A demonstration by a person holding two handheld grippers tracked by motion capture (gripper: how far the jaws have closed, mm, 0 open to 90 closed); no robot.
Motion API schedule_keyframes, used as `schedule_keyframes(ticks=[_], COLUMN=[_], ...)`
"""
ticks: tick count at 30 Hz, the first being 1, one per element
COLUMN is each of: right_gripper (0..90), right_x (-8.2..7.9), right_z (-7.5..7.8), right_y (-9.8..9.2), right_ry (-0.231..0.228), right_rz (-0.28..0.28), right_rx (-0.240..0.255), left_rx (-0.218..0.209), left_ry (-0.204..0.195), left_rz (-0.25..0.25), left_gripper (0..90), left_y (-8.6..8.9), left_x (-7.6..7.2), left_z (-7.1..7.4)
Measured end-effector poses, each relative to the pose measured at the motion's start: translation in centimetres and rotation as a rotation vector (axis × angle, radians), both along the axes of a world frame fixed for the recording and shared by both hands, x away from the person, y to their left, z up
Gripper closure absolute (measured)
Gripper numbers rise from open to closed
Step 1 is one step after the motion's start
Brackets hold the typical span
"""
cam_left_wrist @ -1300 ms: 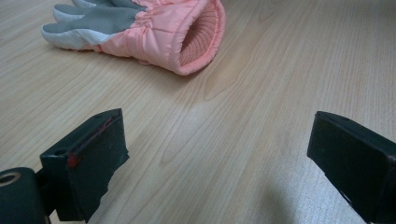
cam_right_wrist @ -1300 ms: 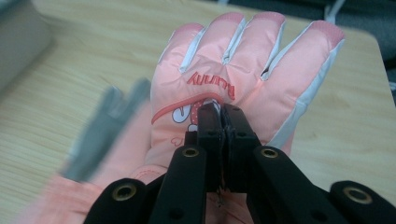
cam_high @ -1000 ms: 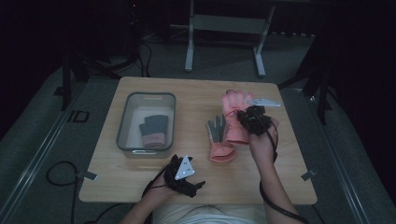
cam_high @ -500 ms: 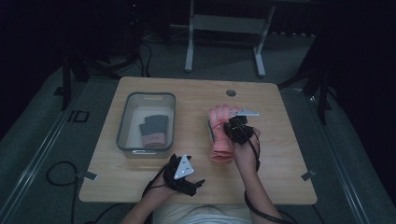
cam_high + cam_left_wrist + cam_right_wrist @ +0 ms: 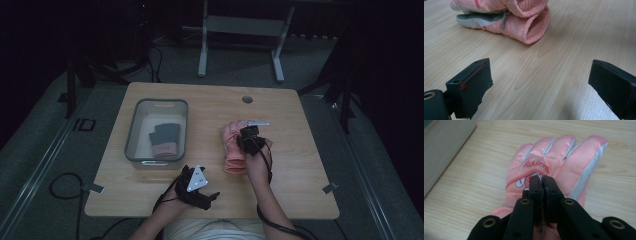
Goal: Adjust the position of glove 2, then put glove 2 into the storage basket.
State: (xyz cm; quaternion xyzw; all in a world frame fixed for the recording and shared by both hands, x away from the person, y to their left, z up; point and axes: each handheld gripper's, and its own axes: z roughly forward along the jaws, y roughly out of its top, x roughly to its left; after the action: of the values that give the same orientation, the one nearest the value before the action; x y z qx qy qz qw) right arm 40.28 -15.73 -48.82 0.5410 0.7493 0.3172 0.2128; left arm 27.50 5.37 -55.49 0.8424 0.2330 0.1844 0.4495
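A pink glove (image 5: 233, 152) lies on the wooden table (image 5: 295, 165), right of centre. In the left gripper view it rests on top of a second pink glove with a grey palm (image 5: 477, 20), their cuffs facing me. My right gripper (image 5: 248, 136) is down on the top glove's back (image 5: 554, 157). Its jaws are shut, with a fold of the fabric pinched at their tips (image 5: 541, 180). Near the front edge my left gripper (image 5: 207, 192) rests with its jaws wide open (image 5: 540, 72) and nothing between them, a short way from the cuffs.
A clear plastic bin (image 5: 135, 135) stands at the left of the table, holding a dark glove with a pink cuff (image 5: 164, 138). A round cable hole (image 5: 247, 99) sits near the far edge. Cables trail off the front edge and across the floor.
My right gripper has come down and toward me, bringing the pink glove over the grey-palmed one. The left gripper has stayed in place.
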Motion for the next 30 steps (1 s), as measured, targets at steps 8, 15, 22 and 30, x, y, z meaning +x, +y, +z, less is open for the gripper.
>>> schedule_keyframes(ticks=[8,15,22,30], right_gripper=[78.6,69.5,60.7,62.0], right_x=[0.1,-0.8,-1.6,-1.0], right_z=[-0.6,2.1,4.4,5.4], right_y=[0.3,-0.9,-3.7,-6.3], right_ry=[-0.011,-0.055,-0.111,-0.167], right_rz=[0.032,0.107,0.192,0.252], right_rx=[-0.016,0.027,0.056,-0.018], left_rx=[-0.064,-0.099,-0.138,-0.152], left_ry=[0.035,0.082,0.143,-0.014], left_rz=[0.018,0.031,-0.011,0.029], left_gripper=[4.5,5.3,5.4,5.7], left_y=[-0.1,0.2,-0.5,-2.0], left_x=[0.0,0.3,0.5,2.8], left_z=[0.1,0.5,2.6,7.5])
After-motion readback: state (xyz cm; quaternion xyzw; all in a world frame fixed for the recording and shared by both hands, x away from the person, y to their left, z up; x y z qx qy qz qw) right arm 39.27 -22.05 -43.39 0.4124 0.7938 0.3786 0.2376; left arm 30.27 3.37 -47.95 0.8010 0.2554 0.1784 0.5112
